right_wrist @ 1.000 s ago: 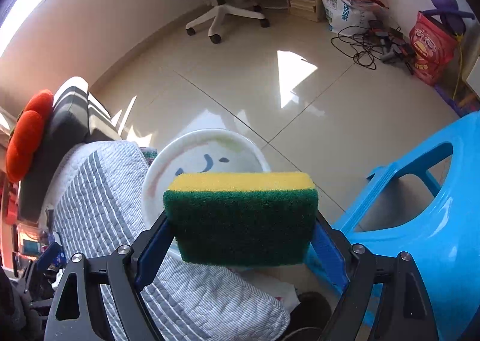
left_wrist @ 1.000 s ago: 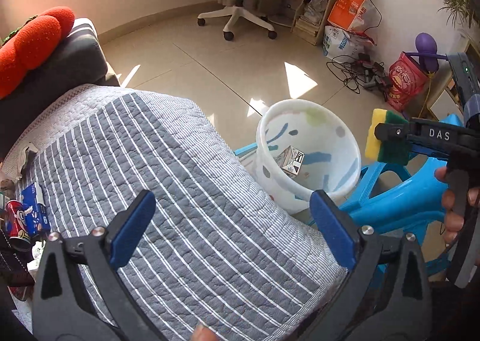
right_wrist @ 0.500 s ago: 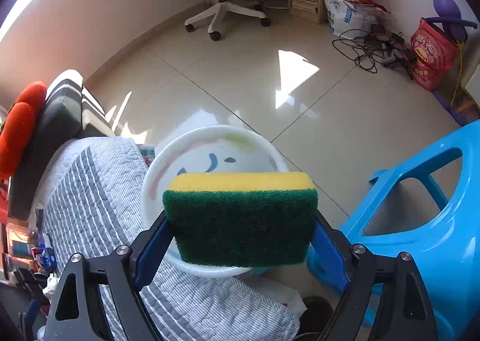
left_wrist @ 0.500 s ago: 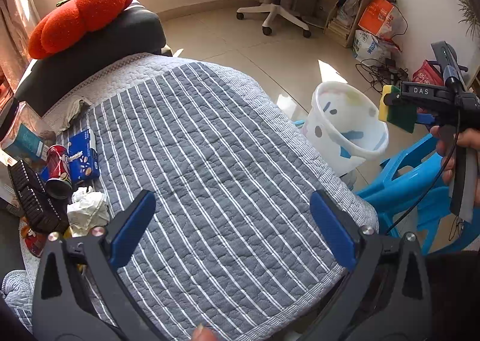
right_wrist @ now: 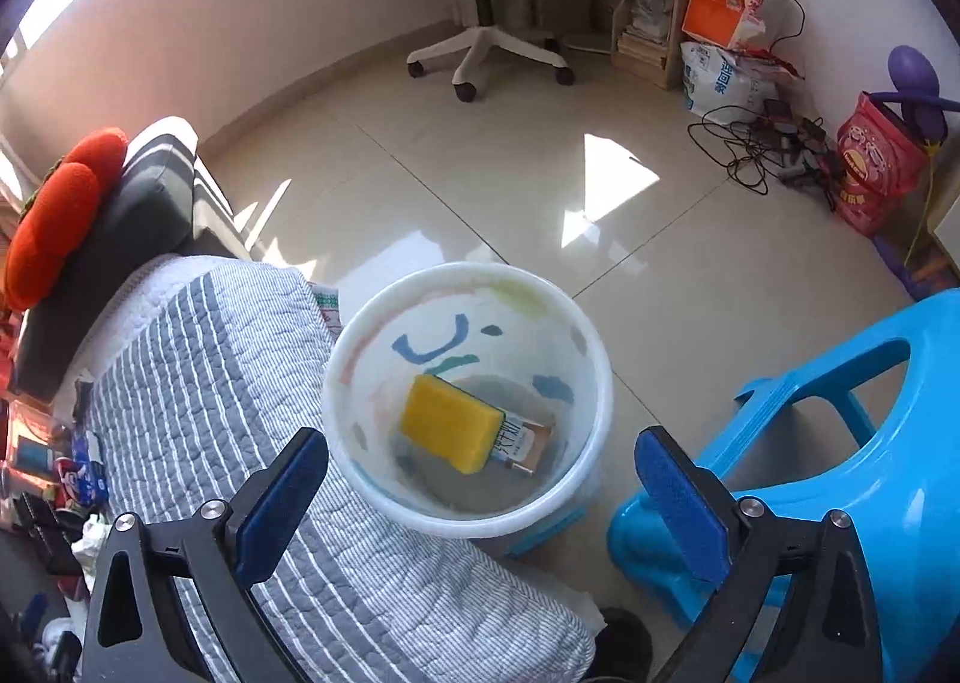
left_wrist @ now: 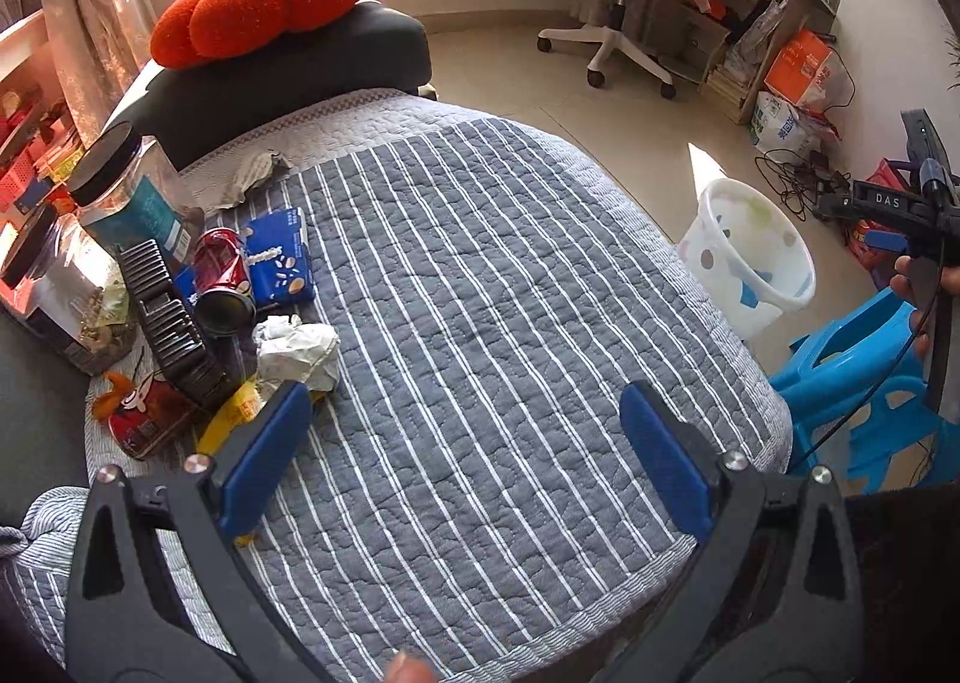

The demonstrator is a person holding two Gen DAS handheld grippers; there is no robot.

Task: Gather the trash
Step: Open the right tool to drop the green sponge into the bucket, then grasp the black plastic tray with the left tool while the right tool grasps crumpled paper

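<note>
The right tongs [right_wrist: 480, 494] have just been opening, empty, above the bin [right_wrist: 585, 350]; the sponge [right_wrist: 450, 422] lies inside. The left tongs [left_wrist: 459, 440], open too, should approach the crumpled paper [left_wrist: 297, 350] squarely.

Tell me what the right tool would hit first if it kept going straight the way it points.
Likely the yellow sponge lying in the white bin: the open right tool points down into the bin's mouth. Depth is hard to judge.

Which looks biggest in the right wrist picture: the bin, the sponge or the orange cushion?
1. Bin, biggest by far.
2 and 3. Sponge and cushion look about alike; the cushion is farther off and cut by the edge, so I won't rank them.
</note>
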